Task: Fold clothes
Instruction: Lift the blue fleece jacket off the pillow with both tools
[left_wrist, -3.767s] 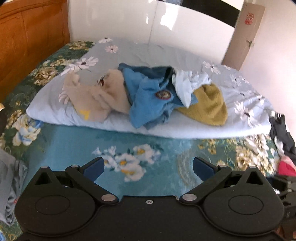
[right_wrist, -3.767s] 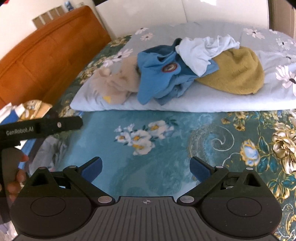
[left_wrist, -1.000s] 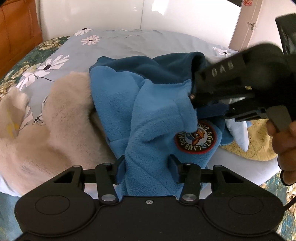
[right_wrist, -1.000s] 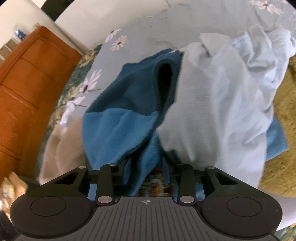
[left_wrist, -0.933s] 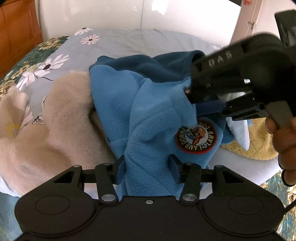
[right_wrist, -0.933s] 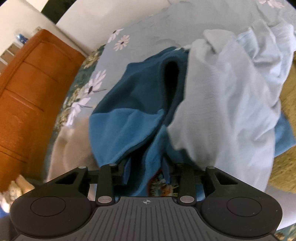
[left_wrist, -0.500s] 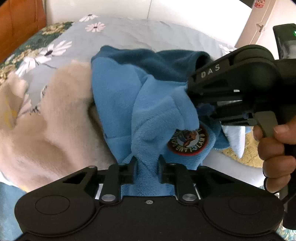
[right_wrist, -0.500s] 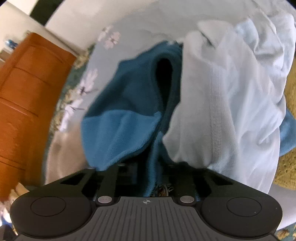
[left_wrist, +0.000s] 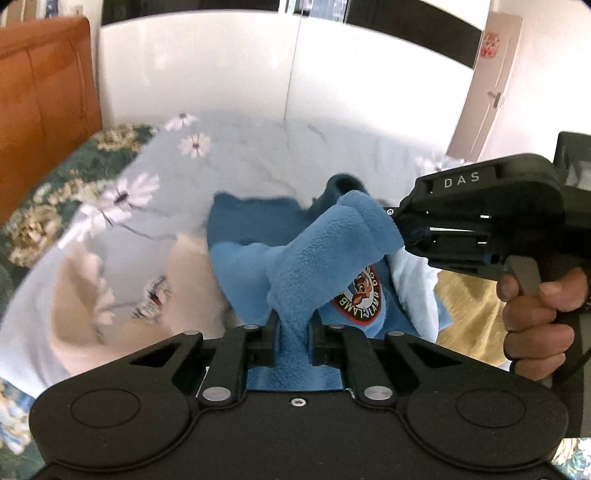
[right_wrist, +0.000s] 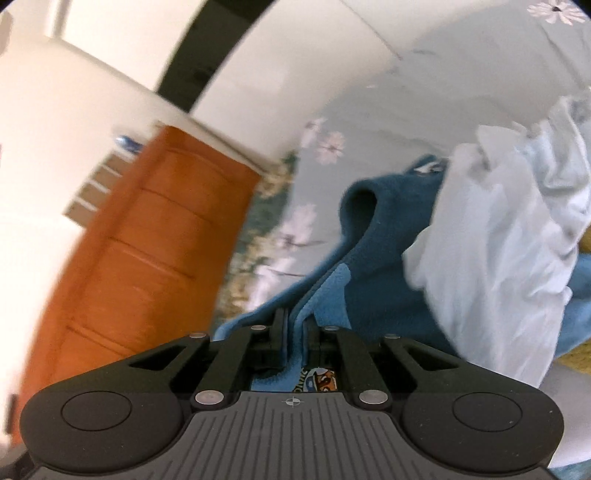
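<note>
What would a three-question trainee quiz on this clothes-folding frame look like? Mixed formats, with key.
1. True or false: both hand-held grippers pinch the same garment.
2. The garment draped over the blue fleece's far side is: A) white shirt B) red towel C) black jeans.
3. Fill in: the round patch on the fleece has a ___ border.

Key:
1. True: left hand-held gripper and right hand-held gripper both clamp the blue fleece.
2. A, the white shirt.
3. Red; see the patch.

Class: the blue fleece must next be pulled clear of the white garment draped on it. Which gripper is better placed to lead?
Probably the right gripper: it is shut on the blue fleece directly beside the white garment. The left gripper, closing, pinches a fold farther away.
</note>
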